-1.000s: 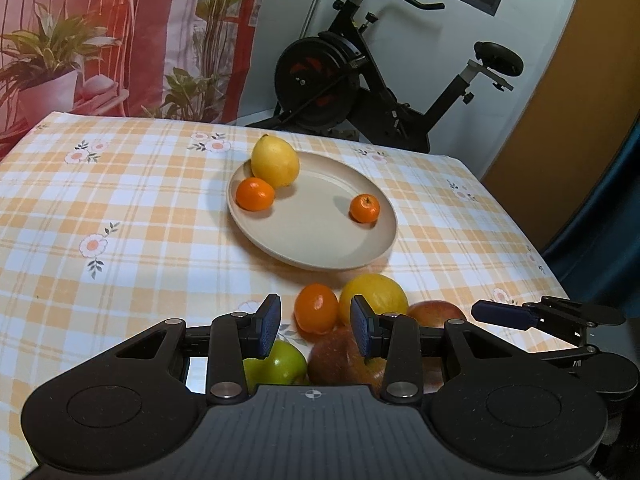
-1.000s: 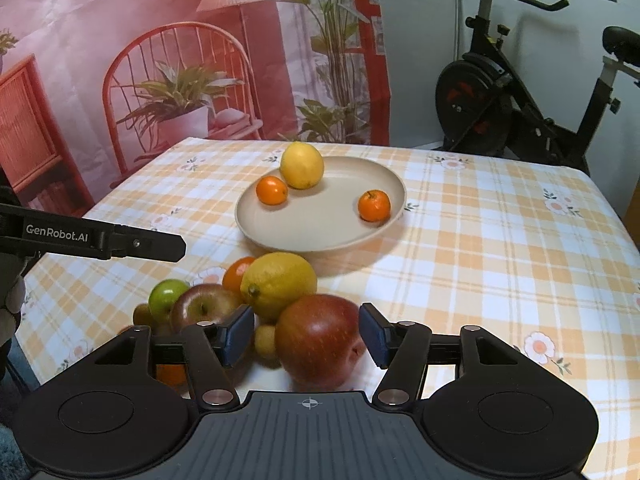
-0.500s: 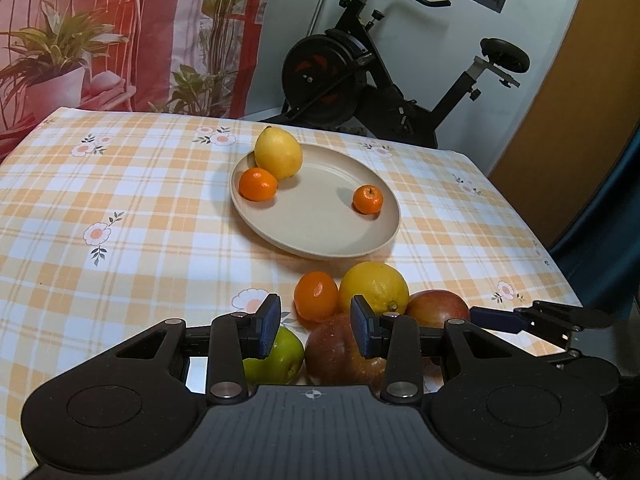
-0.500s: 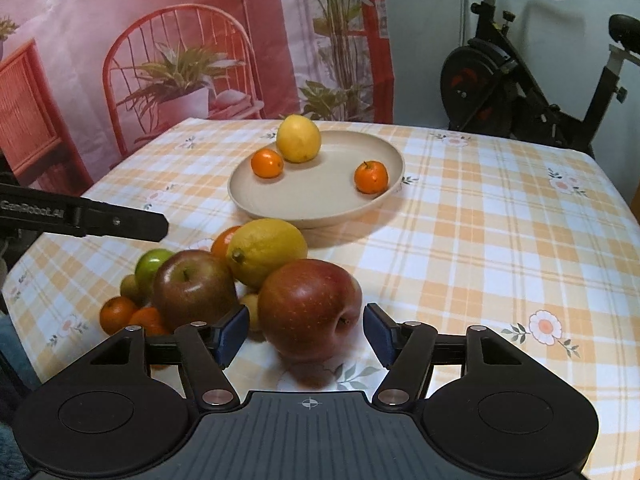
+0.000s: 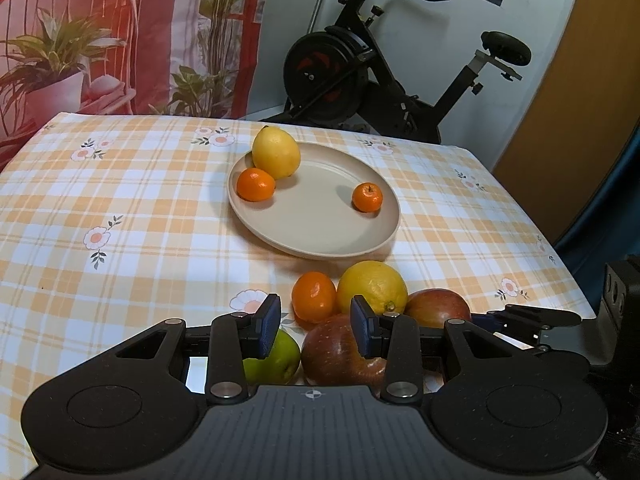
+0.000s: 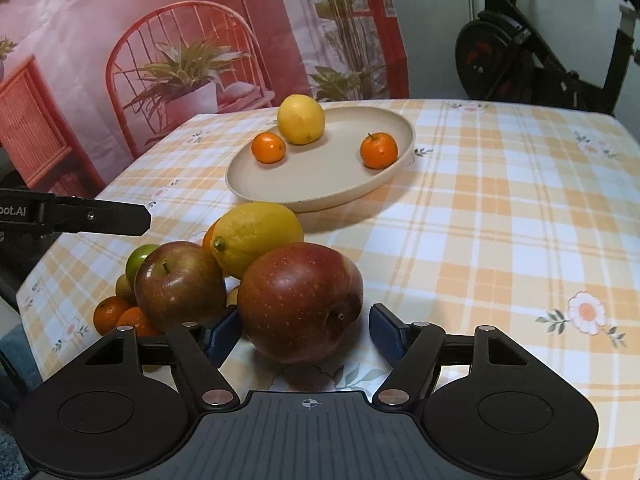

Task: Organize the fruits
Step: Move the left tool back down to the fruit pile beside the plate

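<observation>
A beige plate holds a lemon and two small oranges. Near the table's front edge lies a pile of fruit: an orange, a lemon, a green apple and two red apples. My left gripper hovers over the pile, narrowly open and holding nothing. My right gripper is low at the table with the big red apple between its jaws. The jaws are opening and the pads stand clear of the apple. The second red apple sits just left of it.
A checked orange-and-white cloth covers the table. Small oranges lie at the pile's left end near the table's edge. An exercise bike stands behind the table. A printed backdrop hangs at the back left.
My right gripper has sunk toward the table and closed in on the big red apple, and its jaws have spread wider. The left gripper has stayed put.
</observation>
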`<state>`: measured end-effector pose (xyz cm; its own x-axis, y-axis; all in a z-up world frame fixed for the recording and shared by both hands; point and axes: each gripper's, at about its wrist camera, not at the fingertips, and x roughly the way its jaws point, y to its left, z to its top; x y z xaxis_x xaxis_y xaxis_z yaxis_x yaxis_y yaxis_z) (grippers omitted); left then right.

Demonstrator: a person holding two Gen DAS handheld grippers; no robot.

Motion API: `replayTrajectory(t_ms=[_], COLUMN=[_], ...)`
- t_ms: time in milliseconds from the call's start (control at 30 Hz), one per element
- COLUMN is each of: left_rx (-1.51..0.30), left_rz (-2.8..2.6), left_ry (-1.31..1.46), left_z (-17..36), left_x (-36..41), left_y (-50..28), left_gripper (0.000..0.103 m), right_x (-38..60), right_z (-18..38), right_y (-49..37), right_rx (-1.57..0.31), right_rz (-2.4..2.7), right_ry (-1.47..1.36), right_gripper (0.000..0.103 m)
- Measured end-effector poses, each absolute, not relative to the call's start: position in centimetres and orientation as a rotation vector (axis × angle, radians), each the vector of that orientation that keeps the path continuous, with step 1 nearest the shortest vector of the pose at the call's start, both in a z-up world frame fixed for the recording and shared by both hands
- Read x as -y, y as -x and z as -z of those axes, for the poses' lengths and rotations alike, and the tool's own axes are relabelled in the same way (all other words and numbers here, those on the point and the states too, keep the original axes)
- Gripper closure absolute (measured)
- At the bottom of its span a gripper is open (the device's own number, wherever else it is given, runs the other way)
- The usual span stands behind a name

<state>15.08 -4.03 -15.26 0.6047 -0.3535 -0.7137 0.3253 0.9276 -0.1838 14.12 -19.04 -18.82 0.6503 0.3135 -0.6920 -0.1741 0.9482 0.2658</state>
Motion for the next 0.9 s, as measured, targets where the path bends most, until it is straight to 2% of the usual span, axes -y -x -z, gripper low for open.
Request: replayTrajectory(t_ms=[133, 333, 900], left_rx=[-0.835, -0.836, -0.838], left_rz=[0.386, 0.381, 0.379], left_ry=[0.036, 0.04, 0.076], left_z=[15.3, 15.2, 15.3], left_x=[4.1, 4.0, 3.5], left_y=[-15.0, -15.0, -15.3], left_gripper=[0.063, 0.063, 0.063], right_x=[19.2, 19.1, 17.9], right_z=[18.9, 18.6, 17.1], right_y=[-14.1, -14.0, -15.2], right_rx=[-0.813, -0.825, -0.919], right_rz=[-0.294, -0.286, -0.217], right_ry=[-0.2, -0.189, 0.084], right_gripper=[0.042, 0.042, 0.042])
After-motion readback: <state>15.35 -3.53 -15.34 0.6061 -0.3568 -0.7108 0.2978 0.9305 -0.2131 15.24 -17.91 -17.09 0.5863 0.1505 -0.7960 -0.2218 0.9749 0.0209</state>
